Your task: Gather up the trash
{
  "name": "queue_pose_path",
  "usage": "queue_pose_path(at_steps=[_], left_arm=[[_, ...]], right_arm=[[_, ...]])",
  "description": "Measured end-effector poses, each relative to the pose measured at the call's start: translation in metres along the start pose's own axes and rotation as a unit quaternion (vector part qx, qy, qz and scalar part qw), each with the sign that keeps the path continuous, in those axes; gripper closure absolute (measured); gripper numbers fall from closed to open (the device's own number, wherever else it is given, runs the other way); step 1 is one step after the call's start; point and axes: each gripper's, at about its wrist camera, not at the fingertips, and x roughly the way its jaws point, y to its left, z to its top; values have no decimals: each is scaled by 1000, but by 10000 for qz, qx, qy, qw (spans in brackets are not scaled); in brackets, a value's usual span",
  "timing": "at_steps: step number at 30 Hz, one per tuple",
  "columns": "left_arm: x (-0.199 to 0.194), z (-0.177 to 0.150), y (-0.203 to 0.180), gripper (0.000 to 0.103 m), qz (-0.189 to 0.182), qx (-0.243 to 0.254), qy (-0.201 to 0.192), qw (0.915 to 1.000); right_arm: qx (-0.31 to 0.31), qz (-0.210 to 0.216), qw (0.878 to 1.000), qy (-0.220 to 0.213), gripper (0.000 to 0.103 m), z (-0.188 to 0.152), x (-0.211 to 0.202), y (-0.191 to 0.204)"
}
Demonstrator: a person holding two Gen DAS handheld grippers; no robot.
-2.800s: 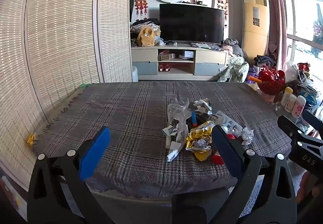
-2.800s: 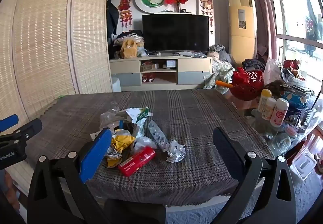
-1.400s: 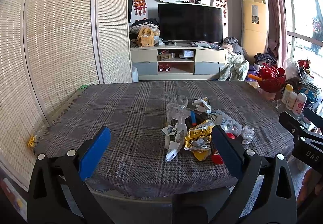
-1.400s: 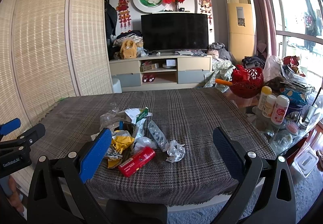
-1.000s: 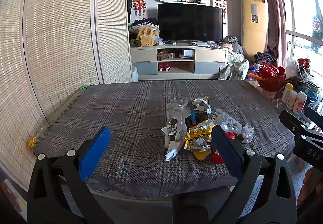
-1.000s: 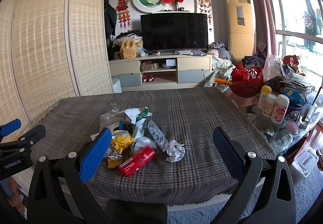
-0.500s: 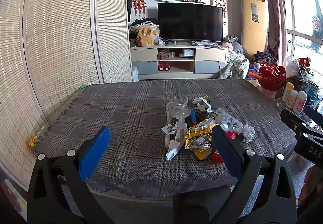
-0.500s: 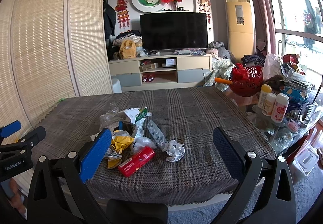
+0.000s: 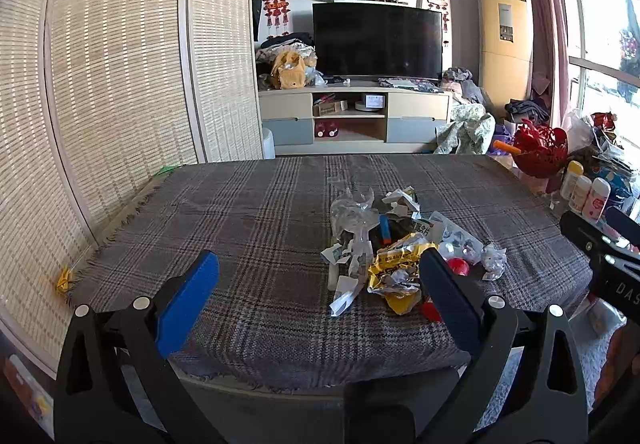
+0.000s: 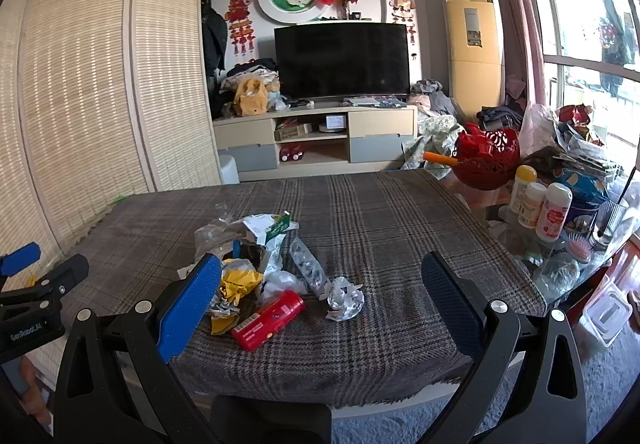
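Note:
A heap of trash lies on the plaid tablecloth [image 9: 248, 228]: a yellow wrapper [image 9: 394, 264], clear crumpled plastic [image 9: 352, 212], a red packet [image 10: 269, 320], a crumpled foil ball [image 10: 345, 298], a blister pack [image 10: 308, 272] and white paper scraps [image 9: 344, 294]. My left gripper [image 9: 320, 284] is open and empty, held short of the table's near edge, left of the heap. My right gripper [image 10: 320, 284] is open and empty, held before the near edge with the heap ahead and to the left. Each gripper shows at the edge of the other's view.
A side table at the right holds bottles [image 10: 540, 204], a red basket [image 10: 486, 160] and clutter. A bamboo folding screen [image 9: 120, 84] stands along the left. A TV [image 9: 378, 40] on a cabinet is behind the table. A clear plastic box [image 10: 606, 310] lies on the floor at right.
Both grippers have barely shifted; both stay open. The trash heap has not moved.

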Motion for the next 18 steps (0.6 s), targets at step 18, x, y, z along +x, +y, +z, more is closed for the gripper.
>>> queue_pose_path(at_steps=[18], left_arm=[[42,-4,-5,8,-192,334,687,9969]], right_arm=[[421,0,9958,819,3,20,42,-27]])
